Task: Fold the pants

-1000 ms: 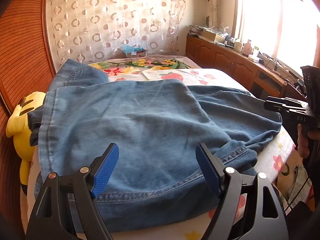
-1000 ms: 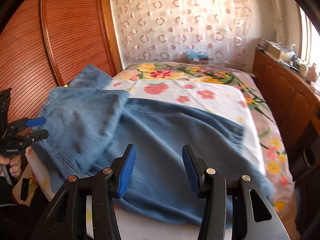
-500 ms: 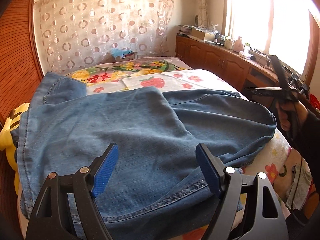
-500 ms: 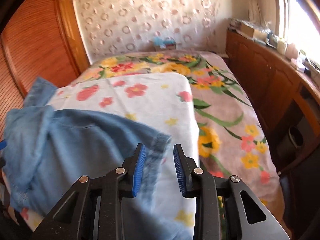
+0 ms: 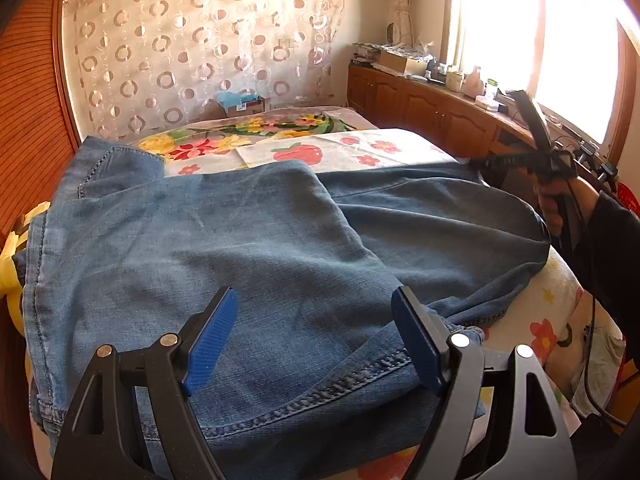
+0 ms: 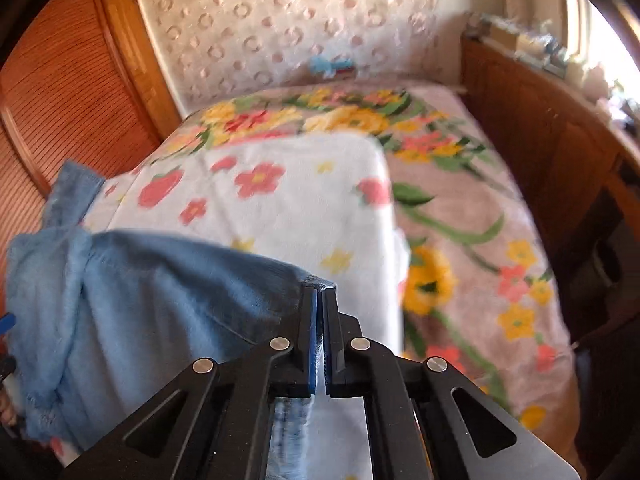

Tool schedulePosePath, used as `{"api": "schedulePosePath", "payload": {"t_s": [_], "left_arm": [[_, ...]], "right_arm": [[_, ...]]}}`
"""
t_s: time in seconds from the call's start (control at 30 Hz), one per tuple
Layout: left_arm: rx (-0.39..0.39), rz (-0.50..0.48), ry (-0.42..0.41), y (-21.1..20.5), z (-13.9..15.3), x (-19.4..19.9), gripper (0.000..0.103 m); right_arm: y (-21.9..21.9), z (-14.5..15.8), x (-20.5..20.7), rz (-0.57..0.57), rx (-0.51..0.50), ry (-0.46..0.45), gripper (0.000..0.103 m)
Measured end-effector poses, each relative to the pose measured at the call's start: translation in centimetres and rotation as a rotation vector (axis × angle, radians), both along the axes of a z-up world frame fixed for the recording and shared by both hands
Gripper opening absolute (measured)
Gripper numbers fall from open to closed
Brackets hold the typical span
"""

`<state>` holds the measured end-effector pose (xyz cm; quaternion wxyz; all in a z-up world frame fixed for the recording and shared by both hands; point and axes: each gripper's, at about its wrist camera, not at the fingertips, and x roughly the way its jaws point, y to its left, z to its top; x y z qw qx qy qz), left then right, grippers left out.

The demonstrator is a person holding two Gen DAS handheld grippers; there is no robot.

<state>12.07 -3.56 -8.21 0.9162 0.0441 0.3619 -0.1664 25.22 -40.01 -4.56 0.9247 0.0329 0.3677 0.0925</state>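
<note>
- Left wrist view: the left gripper point(image 5: 314, 340) hangs over the near part of the pants point(image 5: 256, 264), its blue pads spread wide with nothing pinched between them.
- The pants, blue denim, lie across the near end of the bed point(image 5: 352, 148); a lighter layer is folded over a darker one, and a stitched hem runs just beyond the right pad.
- At the right edge the right gripper point(image 5: 486, 162) reaches the far right edge of the denim, held in a hand point(image 5: 554, 204) with a dark sleeve (a cable trails down from it).
- A yellow soft toy point(image 5: 12, 276) peeks out at the left edge beside the denim.
- Right wrist view: the right gripper point(image 6: 320, 294) has just been closing, and its jaws now meet on the edge of the pants point(image 6: 160, 304); a strip of denim shows between the pads.
- From that corner the denim spreads left over the white flowered sheet point(image 6: 288, 200) (this view is somewhat blurred).
- A wooden cabinet point(image 6: 540, 152) runs along the right side of the bed.
</note>
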Motion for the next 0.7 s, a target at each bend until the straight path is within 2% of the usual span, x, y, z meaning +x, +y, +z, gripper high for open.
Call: {"api": "schedulePosePath", "payload": {"t_s": [0.1,0.17,0.3,0.43,0.6,0.7], "left_arm": [[-0.002,0.005,0.005,0.1,-0.1,0.1,0.080],[-0.003,0.004,0.003,0.1,-0.1,0.1,0.080],[-0.008,0.000,0.003,0.0,0.0,0.1,0.080],[-0.017,-0.004,0.004,0.0,0.0,0.0,0.080],[-0.021,-0.014,0.006,-0.4,-0.1,-0.2,0.080],[-0.017,-0.021,0.004,-0.8,0.0,-0.2,0.080]], "right_arm": [[0.0,1.4,-0.1,-0.047,-0.023,-0.069,0.002],[0.4,1.5,0.0,-0.062,-0.060,-0.060,0.002],[0.5,1.2,-0.7,-0.051,-0.058,-0.040,0.021],[0.3,1.5,-3.8,-0.026,-0.040,-0.065,0.026],[-0.9,0.9,-8.3,-0.018,-0.016,-0.093,0.040],[-1.6,0.4,-10.2,-0.016,-0.005,-0.095,0.041]]}}
